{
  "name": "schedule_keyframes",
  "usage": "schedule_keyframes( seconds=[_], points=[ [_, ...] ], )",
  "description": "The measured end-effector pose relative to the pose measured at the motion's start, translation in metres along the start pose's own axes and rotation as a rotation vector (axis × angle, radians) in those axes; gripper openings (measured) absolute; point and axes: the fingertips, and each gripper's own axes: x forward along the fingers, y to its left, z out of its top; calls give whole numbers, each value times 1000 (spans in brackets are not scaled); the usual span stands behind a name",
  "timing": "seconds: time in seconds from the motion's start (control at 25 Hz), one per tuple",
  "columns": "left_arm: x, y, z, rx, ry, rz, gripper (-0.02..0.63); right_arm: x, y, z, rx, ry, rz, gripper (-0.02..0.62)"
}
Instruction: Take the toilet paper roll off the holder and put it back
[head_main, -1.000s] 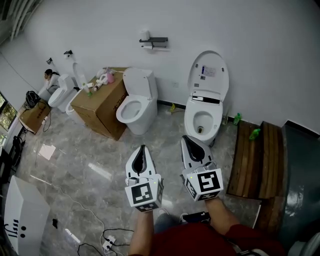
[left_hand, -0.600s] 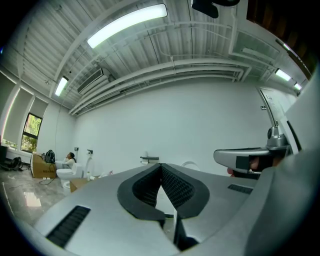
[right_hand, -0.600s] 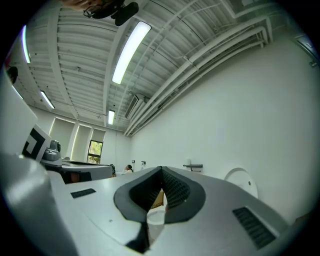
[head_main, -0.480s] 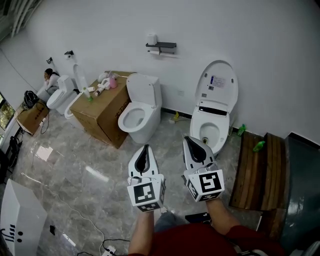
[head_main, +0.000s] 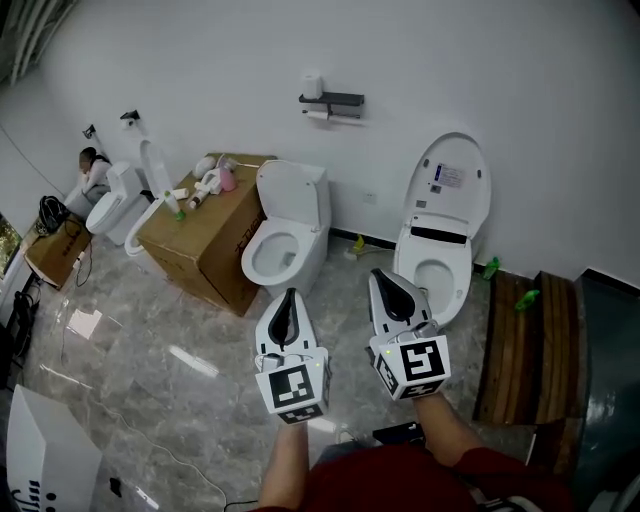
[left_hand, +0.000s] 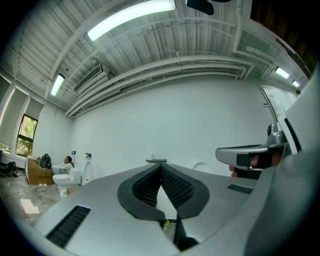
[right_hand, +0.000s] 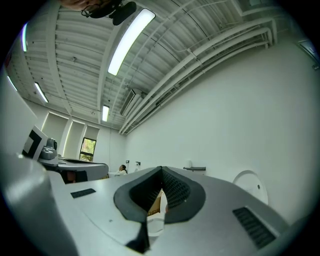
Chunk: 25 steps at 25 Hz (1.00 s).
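Left tongs (head_main: 289, 294) and right tongs (head_main: 379, 276) are closed, empty; cardboard box (head_main: 200, 240) lettering unreadable.

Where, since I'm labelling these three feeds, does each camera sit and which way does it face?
Head view: on the person's head, facing steeply down toward the wall-mounted toilet paper holder; shows left gripper, right gripper and both forearms.
Left gripper view: on the left gripper, facing along its shut jaws at that holder; right gripper shows at right.
Right gripper view: on the right gripper, facing along its shut jaws toward the same holder; left gripper shows at left.
Shared: all three show the holder.
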Motion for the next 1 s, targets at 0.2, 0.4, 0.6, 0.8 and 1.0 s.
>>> schedule_keyframes(
  seconds=[0.2,0.4,0.6,0.8,1.0],
  points=[
    [28,14,-4,-26,-16,-33,15,26,1,-10,-11,11,-23,8],
    [62,16,-17,-37,-9,-65,15,54,-18,-25,3,19,-49,8],
    [114,15,-28,-28,-6,-69,15,98,-49,-40,23,17,-54,8],
    [190,12,-38,-20,6,-64,15,161,-96,-55,41,15,-56,8],
    [273,9,-29,-20,14,-37,15,227,-146,-56,50,18,-49,8]
  ],
)
